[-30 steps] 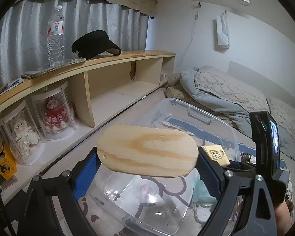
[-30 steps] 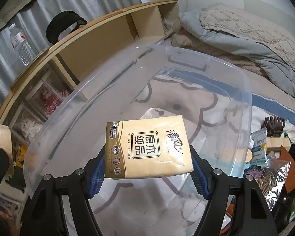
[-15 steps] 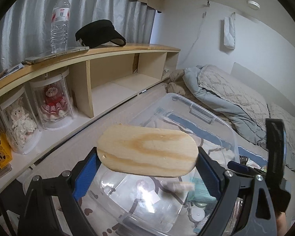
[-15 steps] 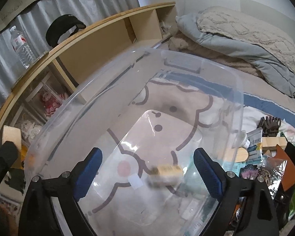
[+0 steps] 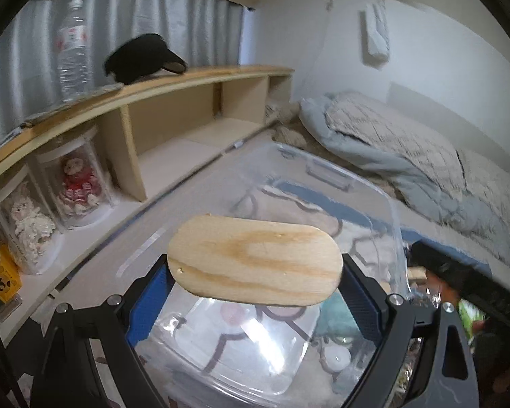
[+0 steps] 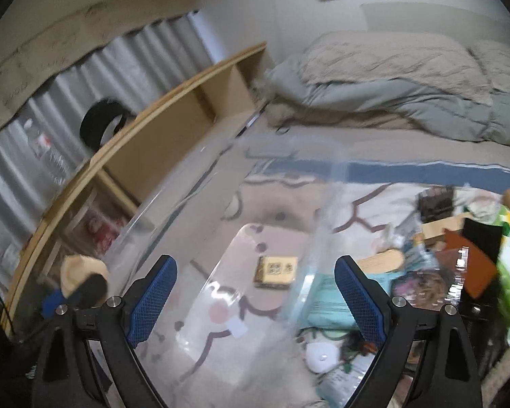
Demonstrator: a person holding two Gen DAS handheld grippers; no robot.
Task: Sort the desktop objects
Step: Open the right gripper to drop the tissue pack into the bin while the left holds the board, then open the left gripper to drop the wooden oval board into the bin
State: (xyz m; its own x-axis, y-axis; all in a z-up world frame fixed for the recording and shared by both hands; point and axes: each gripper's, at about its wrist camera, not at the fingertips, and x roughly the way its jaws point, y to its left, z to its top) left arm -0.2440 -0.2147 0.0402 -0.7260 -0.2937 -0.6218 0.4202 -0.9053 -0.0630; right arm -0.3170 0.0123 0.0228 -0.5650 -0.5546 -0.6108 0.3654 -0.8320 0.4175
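A flat oval wooden board [image 5: 255, 265] is clamped across its length by my left gripper [image 5: 255, 273], which hangs over the near left corner of a clear plastic bin [image 5: 326, 173]. In the right wrist view my right gripper [image 6: 255, 270] stands open above the same bin [image 6: 187, 187], with nothing between its blue pads [image 6: 153, 292]. A yellow tissue pack [image 6: 276, 272] lies flat on the bin's floor below it. The left gripper and its board [image 6: 80, 265] show at the lower left of that view.
A long wooden shelf [image 5: 173, 85] runs along the left with a water bottle [image 5: 72, 51], a black visor [image 5: 142, 57] and doll jars [image 5: 81, 183] beneath. Grey bedding [image 5: 391, 142] lies behind the bin. Several loose items [image 6: 459, 255] are piled right of the bin.
My right gripper opened and the tissue pack dropped into the bin; that gripper then swung right and rose. The left gripper moved a little further over the bin, still holding the board.
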